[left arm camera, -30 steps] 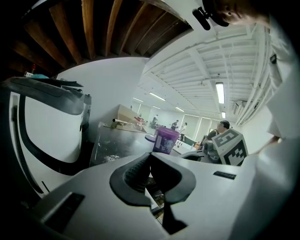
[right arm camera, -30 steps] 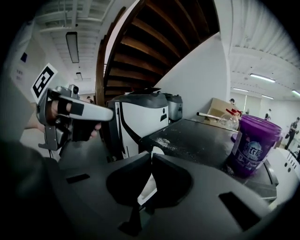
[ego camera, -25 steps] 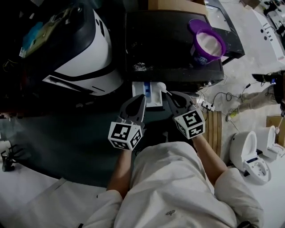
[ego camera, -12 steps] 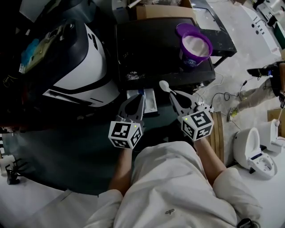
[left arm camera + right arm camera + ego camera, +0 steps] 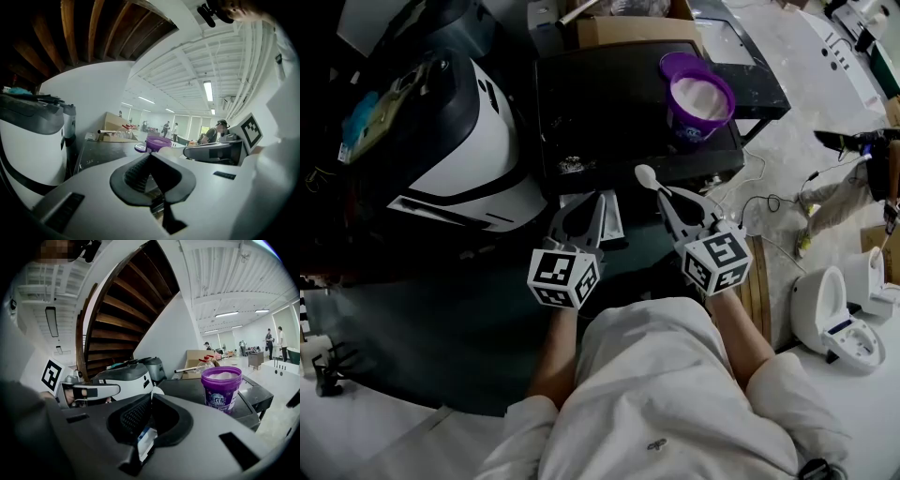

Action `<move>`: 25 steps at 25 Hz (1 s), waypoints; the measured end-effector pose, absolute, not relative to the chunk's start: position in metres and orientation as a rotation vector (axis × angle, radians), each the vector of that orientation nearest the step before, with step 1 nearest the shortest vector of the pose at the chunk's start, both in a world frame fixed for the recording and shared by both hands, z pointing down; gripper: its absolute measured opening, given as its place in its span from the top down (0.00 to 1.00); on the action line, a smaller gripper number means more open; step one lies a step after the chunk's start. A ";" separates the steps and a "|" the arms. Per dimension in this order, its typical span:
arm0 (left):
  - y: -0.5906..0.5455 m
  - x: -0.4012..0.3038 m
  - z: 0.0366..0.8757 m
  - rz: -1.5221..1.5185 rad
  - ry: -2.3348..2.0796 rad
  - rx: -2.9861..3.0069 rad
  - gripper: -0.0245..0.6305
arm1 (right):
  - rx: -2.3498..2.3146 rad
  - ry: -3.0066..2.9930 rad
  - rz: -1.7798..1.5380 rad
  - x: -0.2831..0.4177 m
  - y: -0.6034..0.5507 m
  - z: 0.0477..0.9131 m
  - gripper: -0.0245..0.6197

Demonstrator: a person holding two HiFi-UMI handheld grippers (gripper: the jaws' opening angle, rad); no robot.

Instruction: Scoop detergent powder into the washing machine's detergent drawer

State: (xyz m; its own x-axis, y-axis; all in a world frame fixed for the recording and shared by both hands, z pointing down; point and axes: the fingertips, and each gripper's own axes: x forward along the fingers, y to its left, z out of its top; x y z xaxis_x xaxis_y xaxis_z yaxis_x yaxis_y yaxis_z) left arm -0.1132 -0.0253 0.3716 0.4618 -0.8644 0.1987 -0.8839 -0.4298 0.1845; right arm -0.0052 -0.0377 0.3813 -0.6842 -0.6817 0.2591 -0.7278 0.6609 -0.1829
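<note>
A purple tub full of white detergent powder stands on the black washing machine top, at its right side; the same tub shows to the right in the right gripper view. The white and blue detergent drawer sticks out below the machine's front edge. My right gripper is shut on a white scoop, whose bowl hovers at the front edge, right of the drawer and short of the tub. My left gripper hangs over the drawer's left side, jaws shut together with nothing between them.
A large white and black appliance stands close on the left. A cardboard box sits behind the machine. On the floor to the right are cables, a wooden slat pallet and a white device.
My right gripper has lifted the scoop off the drawer and carried it up and forward to the machine's front edge. The left gripper has stayed by the drawer.
</note>
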 end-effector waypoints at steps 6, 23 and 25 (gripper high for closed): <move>-0.026 -0.108 0.371 0.108 -1.491 2.458 0.93 | 1.174 -2.710 0.387 -0.003 -0.038 0.376 0.95; -0.025 -0.105 0.370 0.113 -1.474 2.468 0.93 | 1.159 -2.711 0.363 -0.006 -0.034 0.374 0.95; -0.025 -0.105 0.370 0.113 -1.474 2.466 0.93 | 1.158 -2.710 0.363 -0.006 -0.033 0.374 0.95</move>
State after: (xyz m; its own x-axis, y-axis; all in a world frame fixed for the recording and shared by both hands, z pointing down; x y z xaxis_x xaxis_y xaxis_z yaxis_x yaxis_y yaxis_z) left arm -0.1053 -0.0250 0.3699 0.4806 -0.8536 0.2011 -0.8742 -0.4485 0.1859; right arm -0.0060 -0.0330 0.3744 -0.6833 -0.6857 0.2508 -0.7275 0.6685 -0.1546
